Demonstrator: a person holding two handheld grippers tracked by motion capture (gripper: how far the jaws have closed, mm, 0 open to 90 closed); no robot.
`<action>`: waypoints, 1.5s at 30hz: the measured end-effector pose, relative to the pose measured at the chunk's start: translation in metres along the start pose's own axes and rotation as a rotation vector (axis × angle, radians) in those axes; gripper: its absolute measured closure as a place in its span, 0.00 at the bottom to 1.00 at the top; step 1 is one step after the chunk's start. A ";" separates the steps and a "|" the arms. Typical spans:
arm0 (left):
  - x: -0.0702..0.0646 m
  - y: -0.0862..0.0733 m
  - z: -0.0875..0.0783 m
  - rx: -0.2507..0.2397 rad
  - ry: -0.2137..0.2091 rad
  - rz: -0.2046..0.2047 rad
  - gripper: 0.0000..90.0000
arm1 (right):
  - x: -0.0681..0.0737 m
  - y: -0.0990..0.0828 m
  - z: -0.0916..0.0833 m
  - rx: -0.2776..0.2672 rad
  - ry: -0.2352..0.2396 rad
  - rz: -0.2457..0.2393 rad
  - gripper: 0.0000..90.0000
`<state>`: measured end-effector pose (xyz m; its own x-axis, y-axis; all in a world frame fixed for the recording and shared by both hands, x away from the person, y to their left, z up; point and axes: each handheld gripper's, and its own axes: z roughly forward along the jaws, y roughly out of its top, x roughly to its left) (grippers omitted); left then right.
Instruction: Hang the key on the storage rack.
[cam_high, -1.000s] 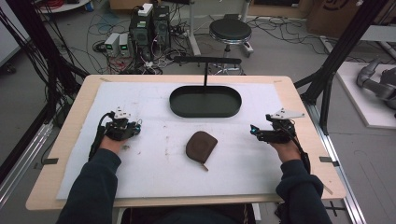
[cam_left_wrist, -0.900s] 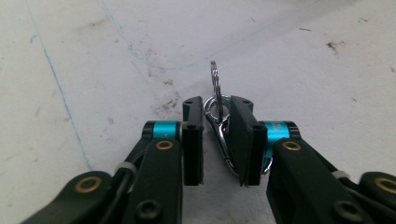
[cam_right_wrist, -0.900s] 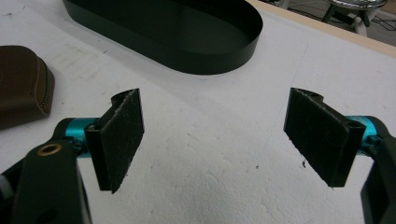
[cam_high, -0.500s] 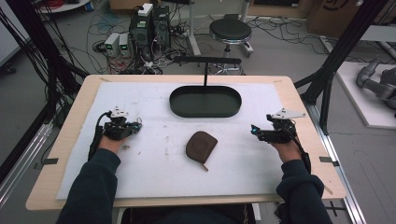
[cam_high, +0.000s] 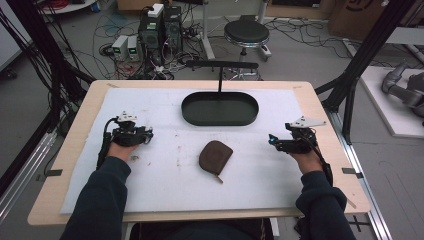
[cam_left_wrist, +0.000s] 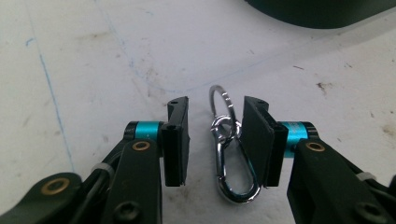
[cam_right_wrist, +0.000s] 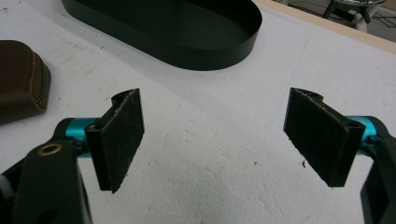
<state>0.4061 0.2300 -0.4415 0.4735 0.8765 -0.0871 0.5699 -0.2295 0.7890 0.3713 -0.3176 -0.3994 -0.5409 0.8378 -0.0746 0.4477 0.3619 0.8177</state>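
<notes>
carabiner (cam_left_wrist: 236, 170): small shiny metal clip with key ring, flat on the white mat between the left gripper's (cam_left_wrist: 212, 140) just-opened jaws
feel: light, stiff, slick, so pinch its flat sides
right gripper (cam_right_wrist: 215, 140): spread wide, holding nothing

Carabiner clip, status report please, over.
Left gripper jaws just opened, carabiner clip loose between them on the mat. Right gripper open, empty. Nothing in the way.

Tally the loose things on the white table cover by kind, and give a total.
Silver metal carabiner clip with key ring: 1
Brown zipped leather pouch: 1
Black oval metal tray: 1
Total: 3
</notes>
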 end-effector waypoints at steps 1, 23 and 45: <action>-0.002 0.001 0.001 -0.002 0.000 0.009 0.69 | 0.000 0.000 0.000 0.001 0.001 0.001 0.23; -0.006 0.003 0.000 0.035 0.001 0.023 0.84 | -0.001 -0.001 0.000 0.006 0.003 -0.001 0.23; -0.021 0.037 -0.023 -0.212 -0.149 0.082 0.98 | -0.001 0.000 0.000 0.005 0.010 0.000 0.23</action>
<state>0.4014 0.2126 -0.3961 0.6143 0.7834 -0.0940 0.3800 -0.1894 0.9054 0.3716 -0.3187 -0.3994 -0.5478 0.8338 -0.0686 0.4517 0.3638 0.8146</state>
